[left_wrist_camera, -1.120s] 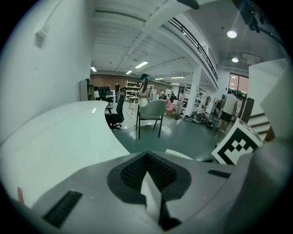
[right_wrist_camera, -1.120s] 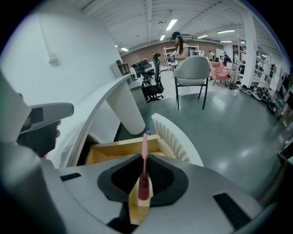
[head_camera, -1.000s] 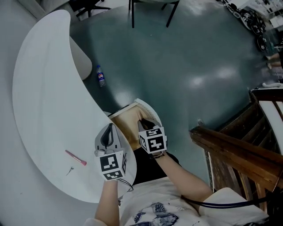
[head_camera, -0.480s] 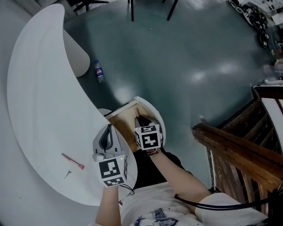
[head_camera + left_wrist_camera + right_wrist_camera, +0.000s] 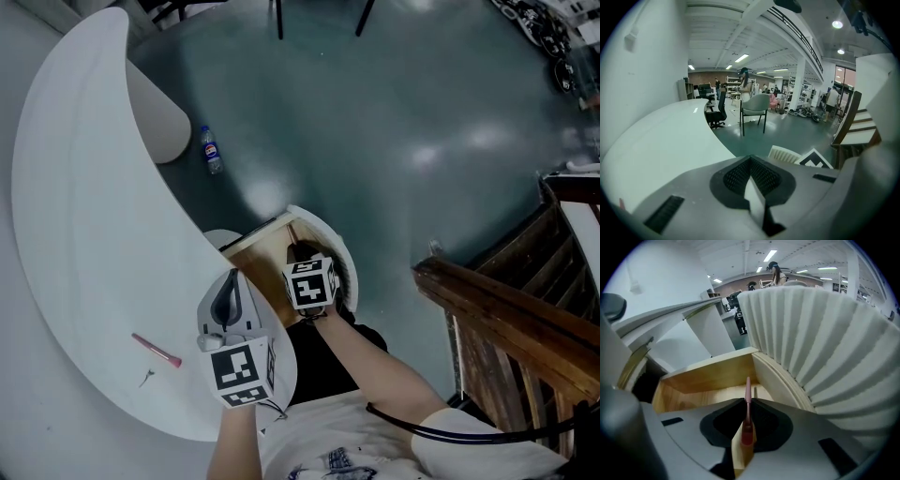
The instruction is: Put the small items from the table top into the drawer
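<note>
no readable writing anywhere: the marker cube (image 5: 311,284) on the right tongs (image 5: 746,404) shows only black-and-white squares, and the bottle (image 5: 212,150) lying on the floor (image 5: 394,122) has a blue label too small to read. the right tongs are clamped on a thin pink stick (image 5: 748,392) — its thicker, reddish end sits between the pads, and its slim end points straight ahead, down into the open drawer (image 5: 705,376). its long axis runs in line with the tongs, and it hangs over the drawer's pale wooden bottom, near the curved, ribbed white front. in the head view the drawer stands pulled out from the inner edge of the white crescent desk (image 5: 84,206), with the right tongs reaching down into it. the left tongs (image 5: 226,298) are together with nothing between them, held above the desk's edge just beside the drawer. a second pink stick (image 5: 157,350) lies flat on the desk, well apart from the drawer — its long axis slants from upper left to lower right in the head view, thicker end at the lower right. a small dark bit (image 5: 146,378) lies just beside it.
</note>
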### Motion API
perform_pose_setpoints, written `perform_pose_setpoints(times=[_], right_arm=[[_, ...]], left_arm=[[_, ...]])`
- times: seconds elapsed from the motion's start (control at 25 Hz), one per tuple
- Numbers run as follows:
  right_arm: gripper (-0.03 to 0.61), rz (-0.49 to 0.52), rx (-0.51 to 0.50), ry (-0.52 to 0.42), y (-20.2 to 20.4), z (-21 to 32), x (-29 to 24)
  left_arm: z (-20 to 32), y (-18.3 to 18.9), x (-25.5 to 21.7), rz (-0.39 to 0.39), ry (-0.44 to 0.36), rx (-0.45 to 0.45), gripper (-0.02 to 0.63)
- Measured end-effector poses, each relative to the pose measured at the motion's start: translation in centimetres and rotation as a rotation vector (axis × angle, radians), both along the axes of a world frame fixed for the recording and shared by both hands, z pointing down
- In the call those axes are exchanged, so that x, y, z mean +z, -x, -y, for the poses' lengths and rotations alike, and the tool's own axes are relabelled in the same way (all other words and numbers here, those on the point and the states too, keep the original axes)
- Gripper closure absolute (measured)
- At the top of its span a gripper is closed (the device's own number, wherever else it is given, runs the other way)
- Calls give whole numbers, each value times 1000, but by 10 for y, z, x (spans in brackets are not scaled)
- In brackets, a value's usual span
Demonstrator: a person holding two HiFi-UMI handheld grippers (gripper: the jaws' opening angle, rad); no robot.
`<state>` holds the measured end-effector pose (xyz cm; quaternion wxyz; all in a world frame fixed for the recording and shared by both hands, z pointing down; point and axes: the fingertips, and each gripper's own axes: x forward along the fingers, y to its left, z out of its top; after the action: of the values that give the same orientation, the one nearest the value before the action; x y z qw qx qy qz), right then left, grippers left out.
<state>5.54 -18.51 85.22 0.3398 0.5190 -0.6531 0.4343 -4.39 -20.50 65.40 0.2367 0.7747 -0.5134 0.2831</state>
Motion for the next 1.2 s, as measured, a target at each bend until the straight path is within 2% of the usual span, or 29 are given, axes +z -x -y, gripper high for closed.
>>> perform_pose_setpoints(times=[0.16, 0.48, 0.76, 1.2], right_arm=[[517, -12, -9, 21, 2, 1, 13], [517, -33, 36, 51, 2, 2, 30], [517, -61, 11, 42, 1, 1, 40], [517, -72, -25, 84, 2, -2, 51]], left_arm=[[2, -2, 1, 0, 4, 3, 589], [2, -1, 2, -2, 14, 9, 589], [2, -2, 3, -1, 18, 12, 590], [2, -3, 4, -2, 23, 6, 590]])
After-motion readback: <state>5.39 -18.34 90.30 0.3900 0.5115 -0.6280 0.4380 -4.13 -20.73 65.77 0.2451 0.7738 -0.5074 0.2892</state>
